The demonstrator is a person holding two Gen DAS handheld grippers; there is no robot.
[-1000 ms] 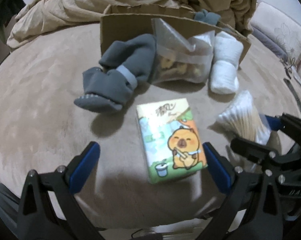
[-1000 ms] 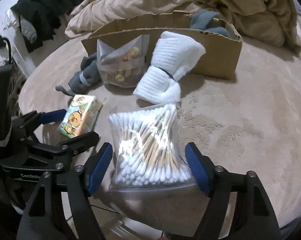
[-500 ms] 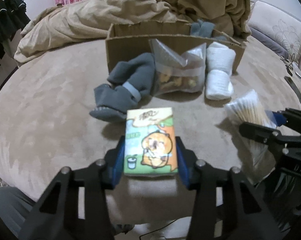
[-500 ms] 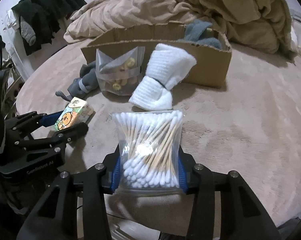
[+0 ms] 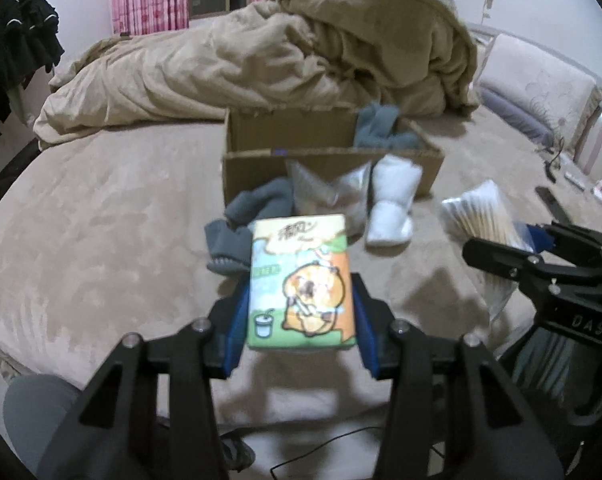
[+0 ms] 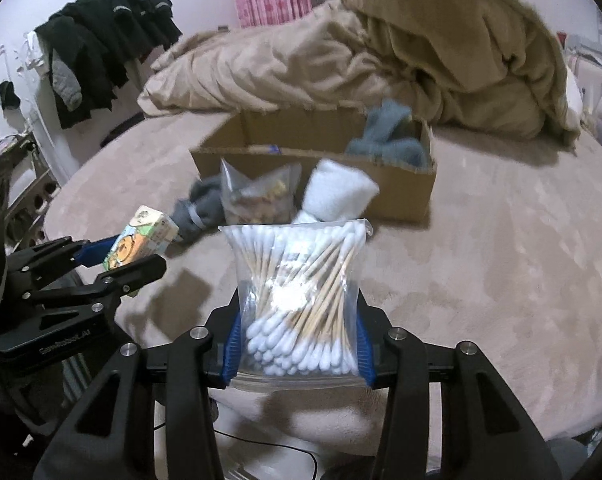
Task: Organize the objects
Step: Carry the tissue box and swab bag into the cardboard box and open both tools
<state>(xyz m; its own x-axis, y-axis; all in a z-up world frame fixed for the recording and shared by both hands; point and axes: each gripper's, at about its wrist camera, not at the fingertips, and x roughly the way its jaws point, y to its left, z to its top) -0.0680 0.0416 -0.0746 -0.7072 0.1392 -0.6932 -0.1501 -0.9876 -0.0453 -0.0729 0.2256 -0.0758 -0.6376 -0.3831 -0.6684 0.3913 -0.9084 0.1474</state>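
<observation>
My left gripper (image 5: pixel 299 320) is shut on a tissue pack (image 5: pixel 301 280) printed with an orange cartoon animal, held above the bed. My right gripper (image 6: pixel 299 344) is shut on a clear bag of cotton swabs (image 6: pixel 301 300), also lifted off the bed. Each gripper shows in the other's view: the right one (image 5: pixel 513 248) with its swab bag (image 5: pixel 481 212), the left one (image 6: pixel 121 258) with the tissue pack (image 6: pixel 141 236). Ahead stands an open cardboard box (image 5: pixel 329 168) (image 6: pixel 401 196) with a grey sock (image 5: pixel 381 128) (image 6: pixel 389 136) inside.
In front of the box lie a grey sock (image 5: pixel 245 220) (image 6: pixel 199 208), a clear bag of snacks (image 5: pixel 325 196) (image 6: pixel 257 196) and a white rolled sock (image 5: pixel 393 204) (image 6: pixel 337 196). A rumpled tan duvet (image 5: pixel 281 56) is heaped behind the box. Dark clothes (image 6: pixel 101 40) hang at the left.
Both grippers went from open around their items to shut on them, then rose, lifting the tissue pack and the swab bag off the bed. The box interior has come into view.
</observation>
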